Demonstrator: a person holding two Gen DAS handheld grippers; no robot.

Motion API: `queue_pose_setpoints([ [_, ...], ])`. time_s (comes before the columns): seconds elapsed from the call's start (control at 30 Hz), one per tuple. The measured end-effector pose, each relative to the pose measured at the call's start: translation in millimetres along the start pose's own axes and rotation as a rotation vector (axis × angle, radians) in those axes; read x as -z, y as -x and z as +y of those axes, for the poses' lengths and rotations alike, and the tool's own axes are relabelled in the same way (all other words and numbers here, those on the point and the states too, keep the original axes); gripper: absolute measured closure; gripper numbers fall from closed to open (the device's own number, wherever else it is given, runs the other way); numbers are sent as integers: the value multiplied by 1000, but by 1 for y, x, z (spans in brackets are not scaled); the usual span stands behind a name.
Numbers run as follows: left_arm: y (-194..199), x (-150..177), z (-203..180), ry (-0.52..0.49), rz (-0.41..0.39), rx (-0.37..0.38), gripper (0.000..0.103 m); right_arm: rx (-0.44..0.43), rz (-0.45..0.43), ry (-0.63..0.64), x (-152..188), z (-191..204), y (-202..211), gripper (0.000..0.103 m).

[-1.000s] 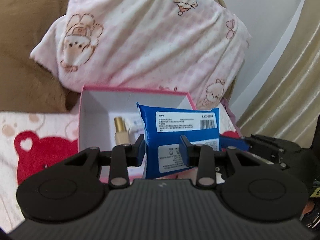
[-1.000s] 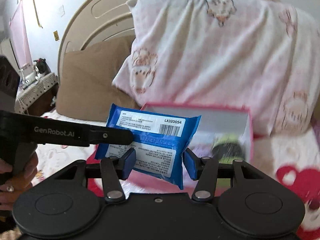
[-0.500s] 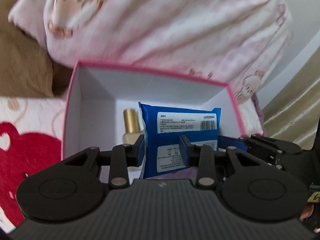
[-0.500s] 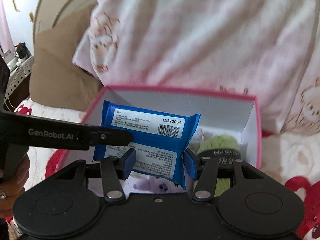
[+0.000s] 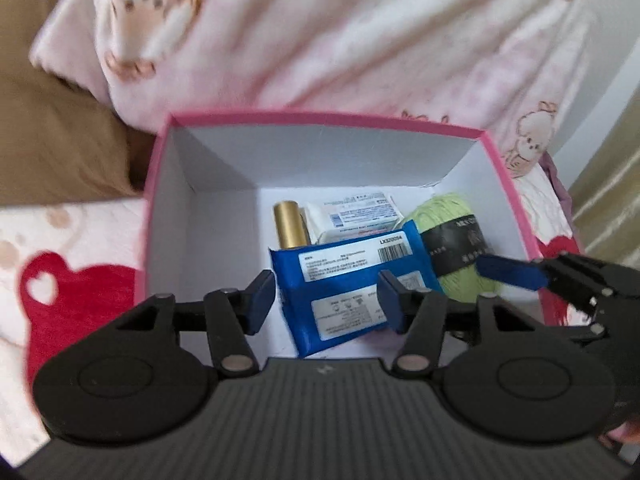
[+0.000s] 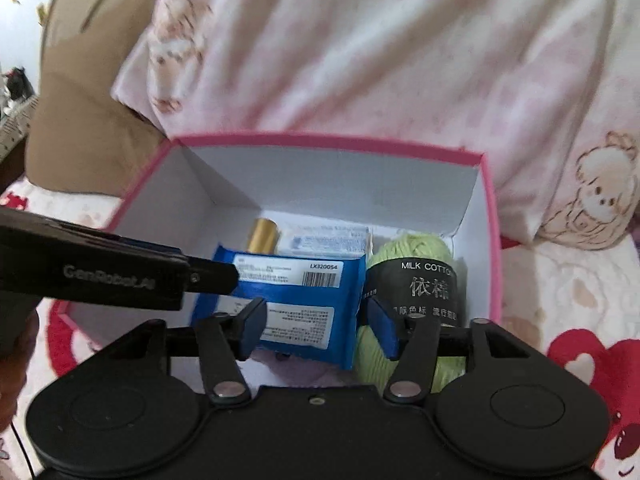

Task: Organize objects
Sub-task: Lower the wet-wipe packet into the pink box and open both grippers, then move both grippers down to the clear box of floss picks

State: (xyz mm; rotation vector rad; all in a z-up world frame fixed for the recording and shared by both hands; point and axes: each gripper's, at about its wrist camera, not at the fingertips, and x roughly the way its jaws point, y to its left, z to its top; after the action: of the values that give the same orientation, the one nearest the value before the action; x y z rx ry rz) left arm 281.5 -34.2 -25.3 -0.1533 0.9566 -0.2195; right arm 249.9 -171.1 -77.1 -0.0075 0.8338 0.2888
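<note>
At the left edge of the left wrist view lies a pink bedcover with a red bear motif, and above it a brown cushion. Centre frame, a pink box with white inner walls stands open against a pink-and-white pillow that fills the upper part of both views. Inside the box, from left to right, lie a gold tube, a white packet and a ball of green yarn with a black band; in front of these the blue packet rests tilted on the box floor, its barcode label uppermost. The left gripper occupies the lower centre of its view: its jaws have just been opening, and the packet lies between them with a visible gap at the left pad, so the hold is released. At the right edge of the same view the right gripper enters with one blue pad showing. In the right wrist view the left gripper crosses from the left edge, its tip over the blue packet. The right gripper sits lower centre, its jaws likewise just opened and standing clear of the packet, which lies in the pink box just beside the green yarn.
</note>
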Motion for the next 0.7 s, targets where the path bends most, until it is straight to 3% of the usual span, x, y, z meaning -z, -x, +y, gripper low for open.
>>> queue_pose_setpoints([
  [0.33,97,17,-11,-111,9,-27,33,-84,-77,24,15,28,87,19],
  [0.53,144,39,-20,-187,-22,-52,21,-58,-204,103,30,54,139,7],
  [0.7,169,62,-15,-175,-37,-38,14,-18,-249,147,46,69,157,5],
])
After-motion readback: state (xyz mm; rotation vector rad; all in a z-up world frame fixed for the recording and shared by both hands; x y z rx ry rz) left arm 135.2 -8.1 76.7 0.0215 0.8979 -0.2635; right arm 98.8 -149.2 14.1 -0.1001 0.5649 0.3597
